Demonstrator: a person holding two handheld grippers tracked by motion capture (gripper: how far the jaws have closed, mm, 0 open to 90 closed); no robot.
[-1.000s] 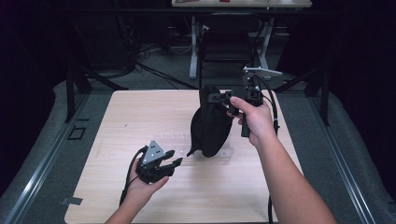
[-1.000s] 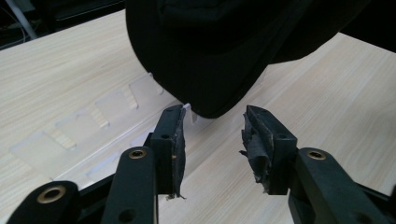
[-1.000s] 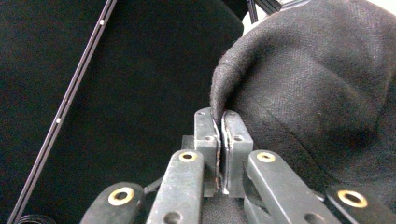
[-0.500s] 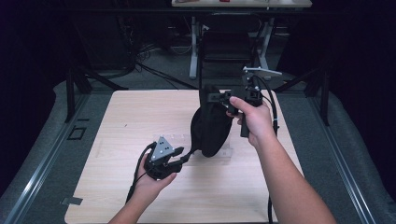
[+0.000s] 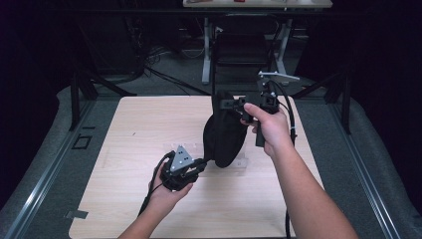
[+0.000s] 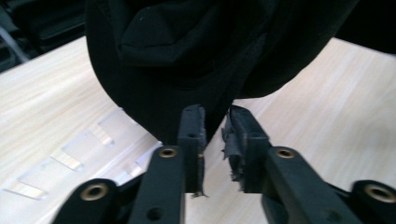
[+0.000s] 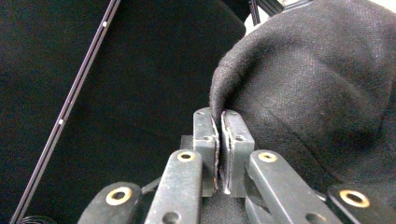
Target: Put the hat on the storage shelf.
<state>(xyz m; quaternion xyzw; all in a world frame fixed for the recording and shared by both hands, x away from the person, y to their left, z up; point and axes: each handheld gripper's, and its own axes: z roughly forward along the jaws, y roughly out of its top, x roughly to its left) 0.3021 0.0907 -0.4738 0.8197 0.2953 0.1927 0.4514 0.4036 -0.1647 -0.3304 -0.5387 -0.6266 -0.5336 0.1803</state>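
Pale wooden desk (image 5: 124, 139) amid a dark room. Black cloth (image 5: 225, 137) hanging mid-frame, pinched at its top edge by right gripper (image 5: 238, 105) fingers. Left gripper (image 5: 200, 165) fingers just closing around cloth's lowest tip, narrow gap left, not pressing.

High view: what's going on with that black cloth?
A person works a black cloth over a wooden table with two hand-held grippers. The right gripper is shut on the cloth's upper edge and holds it up so that it hangs to the tabletop. The left gripper is at the cloth's lower tip; its fingers have just been closing, with a gap showing between them.
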